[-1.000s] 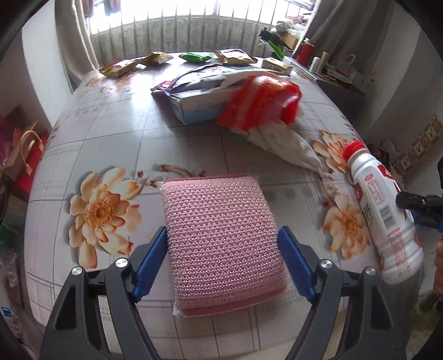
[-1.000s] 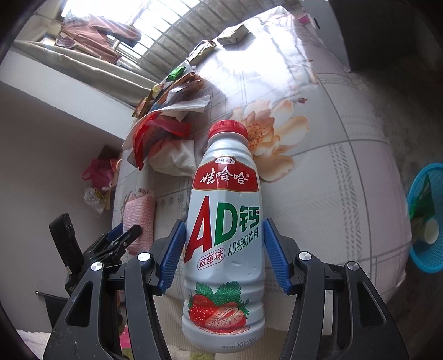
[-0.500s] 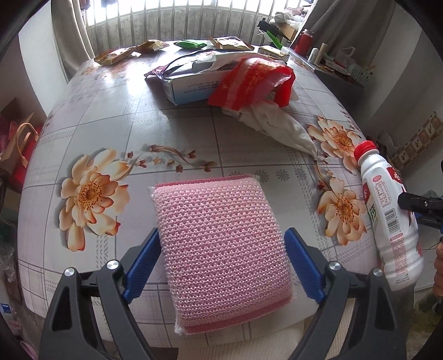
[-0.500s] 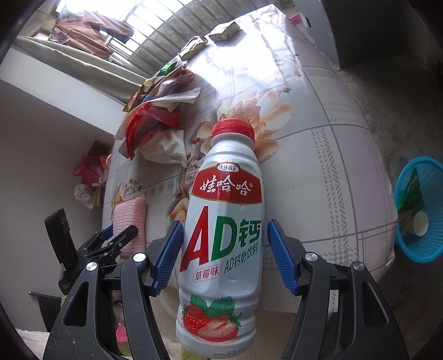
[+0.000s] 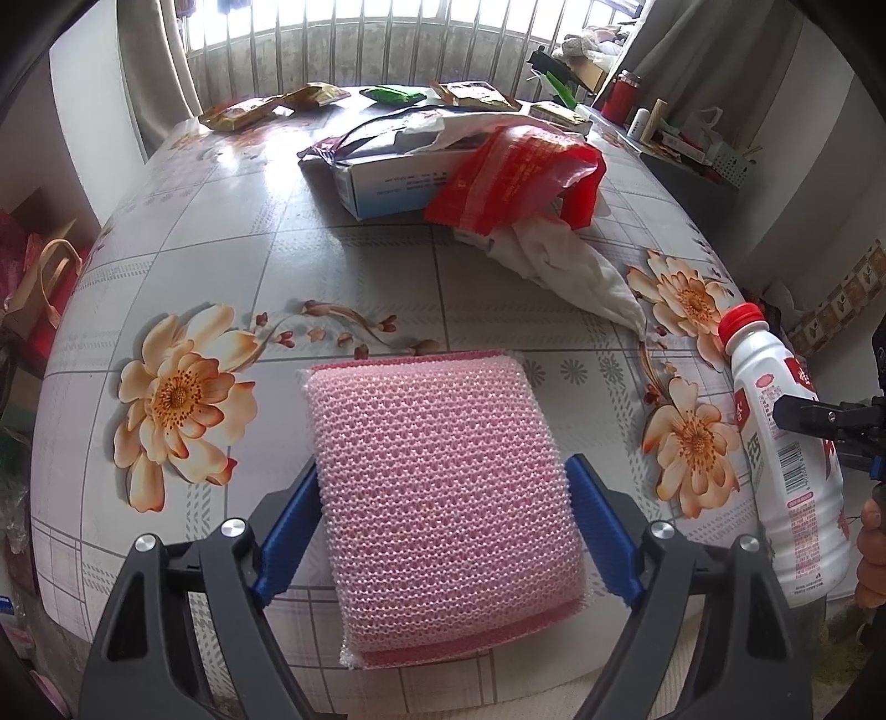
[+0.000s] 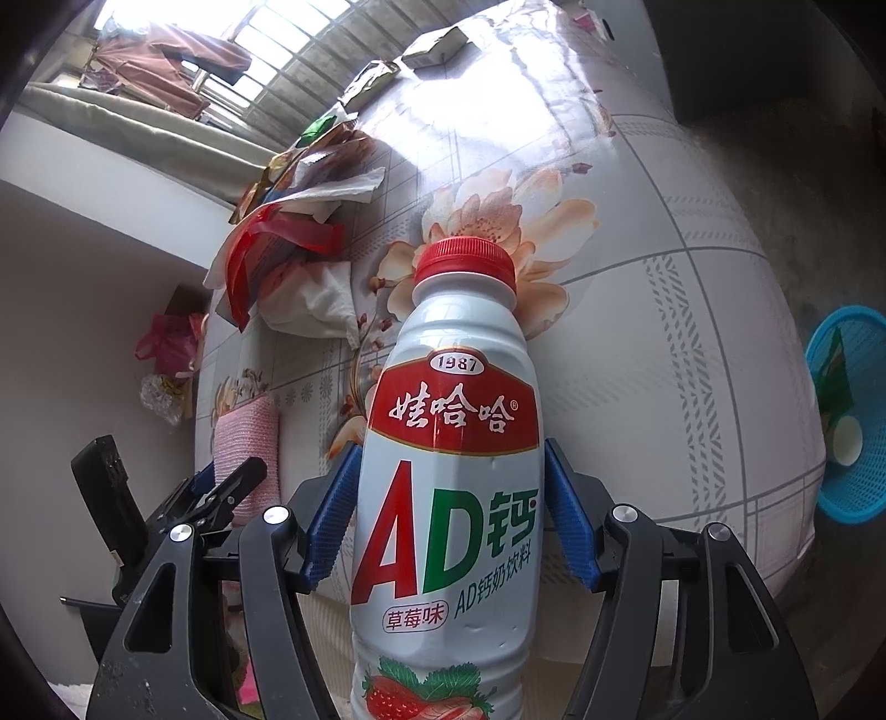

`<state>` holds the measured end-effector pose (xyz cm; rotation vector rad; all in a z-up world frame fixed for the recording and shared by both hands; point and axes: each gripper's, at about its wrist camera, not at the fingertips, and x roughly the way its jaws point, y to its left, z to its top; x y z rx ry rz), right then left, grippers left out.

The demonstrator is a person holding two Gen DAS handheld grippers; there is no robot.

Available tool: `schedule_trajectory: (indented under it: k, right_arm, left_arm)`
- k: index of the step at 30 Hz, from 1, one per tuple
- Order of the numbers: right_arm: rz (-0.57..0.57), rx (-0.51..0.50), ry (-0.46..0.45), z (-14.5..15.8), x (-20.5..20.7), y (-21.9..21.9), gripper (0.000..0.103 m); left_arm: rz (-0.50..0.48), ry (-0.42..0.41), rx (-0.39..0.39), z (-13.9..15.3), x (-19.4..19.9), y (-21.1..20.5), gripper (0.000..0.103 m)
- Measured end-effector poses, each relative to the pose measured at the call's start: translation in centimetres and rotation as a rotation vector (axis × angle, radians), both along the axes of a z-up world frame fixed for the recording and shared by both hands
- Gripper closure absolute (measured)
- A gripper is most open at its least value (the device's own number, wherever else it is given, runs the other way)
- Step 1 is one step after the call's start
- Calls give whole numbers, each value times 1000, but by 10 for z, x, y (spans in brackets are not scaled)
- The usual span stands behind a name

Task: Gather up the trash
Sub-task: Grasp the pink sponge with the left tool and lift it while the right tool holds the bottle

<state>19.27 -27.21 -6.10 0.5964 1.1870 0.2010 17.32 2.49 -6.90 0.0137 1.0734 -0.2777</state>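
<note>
Floral tablecloth point(image 5: 232, 232) covers the table up to the barred window at 12 o'clock. Left gripper point(image 5: 443, 526) clasps a pink sponge point(image 5: 443, 498) at the near edge, its jaws closing. Right gripper point(image 6: 448, 526) grasps a white bottle point(image 6: 448, 498) over the near edge. Red bag point(image 5: 515, 177), white cloth point(image 5: 570, 271) and box point(image 5: 387, 183) crowd 12 to 1 o'clock; wrappers point(image 5: 243, 111) line the far edge. Open cloth lies at 10 o'clock. Blue basket point(image 6: 847, 498) sits on the floor at 3 o'clock from the bottle.

Daylight pours through a barred window point(image 5: 354, 33) with curtains point(image 5: 149, 61) behind the flower-patterned bench point(image 5: 183, 232); plain pale walls point(image 5: 803, 166), a cluttered shelf point(image 5: 681, 138) alongside.
</note>
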Motion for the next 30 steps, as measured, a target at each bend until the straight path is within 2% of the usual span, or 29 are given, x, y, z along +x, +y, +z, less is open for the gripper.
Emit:
schedule_trajectory:
  k: [8, 16, 30]
  right_arm:
    - [8, -50, -3, 2, -3, 6, 44]
    - [-13, -41, -12, 1, -6, 3, 47]
    - [-34, 5, -30, 4, -16, 0, 48]
  left_arm:
    - [-3, -35, 40, 2, -4, -5, 22]
    - [-12, -69, 76, 6, -9, -9, 23]
    - [-21, -116, 92, 16, -15, -12, 23]
